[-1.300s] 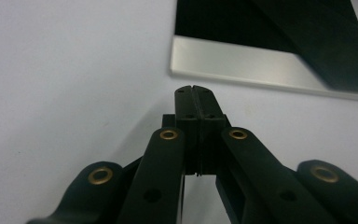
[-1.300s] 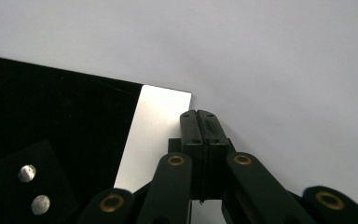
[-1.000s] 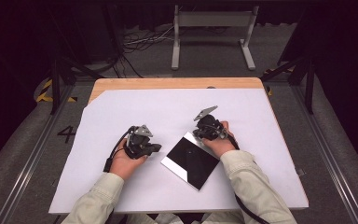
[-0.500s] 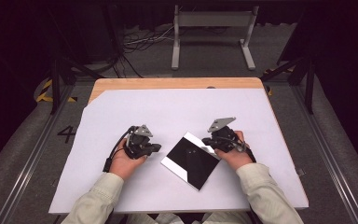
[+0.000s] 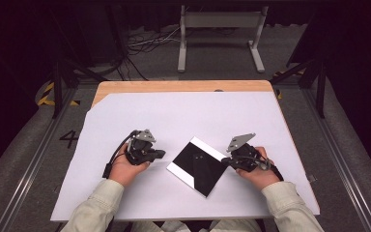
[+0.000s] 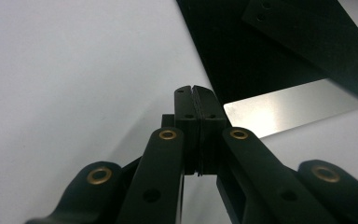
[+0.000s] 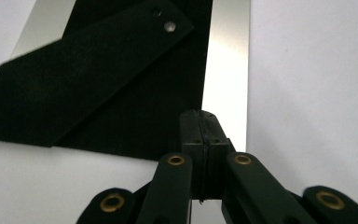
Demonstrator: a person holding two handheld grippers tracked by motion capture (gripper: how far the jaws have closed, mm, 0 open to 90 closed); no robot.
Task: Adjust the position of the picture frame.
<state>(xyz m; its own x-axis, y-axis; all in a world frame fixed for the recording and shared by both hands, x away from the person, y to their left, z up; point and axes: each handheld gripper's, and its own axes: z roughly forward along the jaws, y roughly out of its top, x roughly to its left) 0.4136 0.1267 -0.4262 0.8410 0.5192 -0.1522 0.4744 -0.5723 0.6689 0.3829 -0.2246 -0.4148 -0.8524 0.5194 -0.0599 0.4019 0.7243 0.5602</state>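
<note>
A flat square panel lies on the white sheet, black on top with silver strips along two edges. A black flap lies folded on its back. My left gripper rests just left of the panel, jaws pressed together with nothing between them. In the left gripper view its tips sit beside the corner of a silver strip. My right gripper lies at the panel's right side, also shut and empty. Its tips point at the edge near the other silver strip.
The white sheet covers most of a wooden table. Beyond the far edge stand a grey metal frame and loose cables on the floor. Rails run along both sides of the table.
My right gripper has moved from the panel's far corner out to the right and nearer to me, ending at the panel's right side. The left gripper and the panel have stayed put.
</note>
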